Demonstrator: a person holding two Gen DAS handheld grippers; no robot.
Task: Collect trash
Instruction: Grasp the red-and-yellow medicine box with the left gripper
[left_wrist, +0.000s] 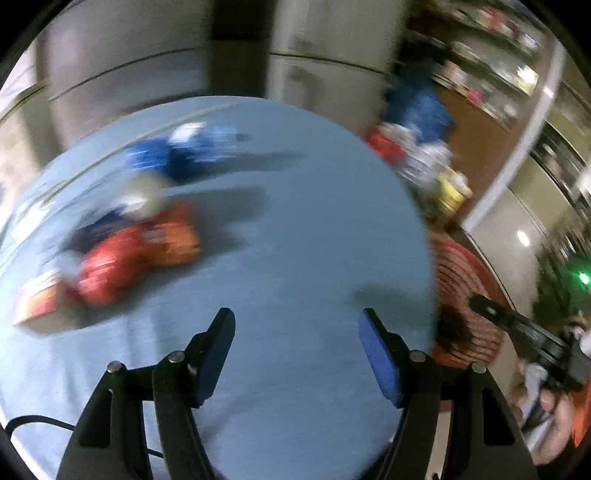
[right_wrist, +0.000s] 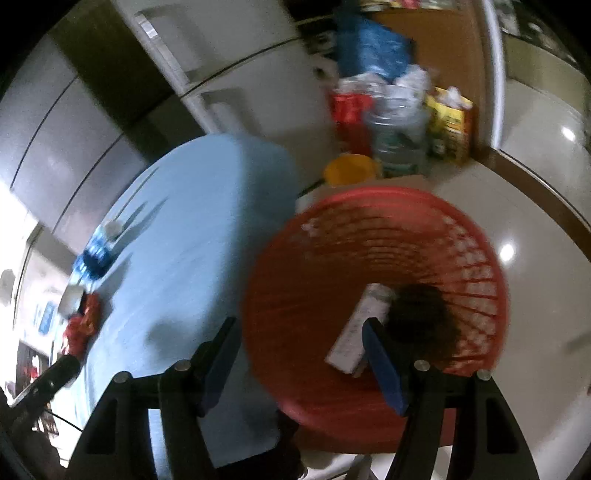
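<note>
Red plastic basket (right_wrist: 373, 258) stands on the floor just right of a blue-topped table (left_wrist: 288, 240), holding a white carton (right_wrist: 356, 332) and a dark clump (right_wrist: 424, 321). Blurred red and blue wrappers (left_wrist: 122, 254) lie at the table's far left. Left gripper (left_wrist: 297, 354) and right gripper (right_wrist: 301, 365) both hang empty, jaws apart.

Red slatted basket (right_wrist: 373, 295), lower centre-right of right wrist view, holds white carton (right_wrist: 356, 332) lying tilted + dark clump (right_wrist: 424, 321). Left wrist view, left side, blurred: red wrappers (left_wrist: 122, 258), blue-label bottle (left_wrist: 184, 151) on blue tabletop (left_wrist: 295, 240).
</note>
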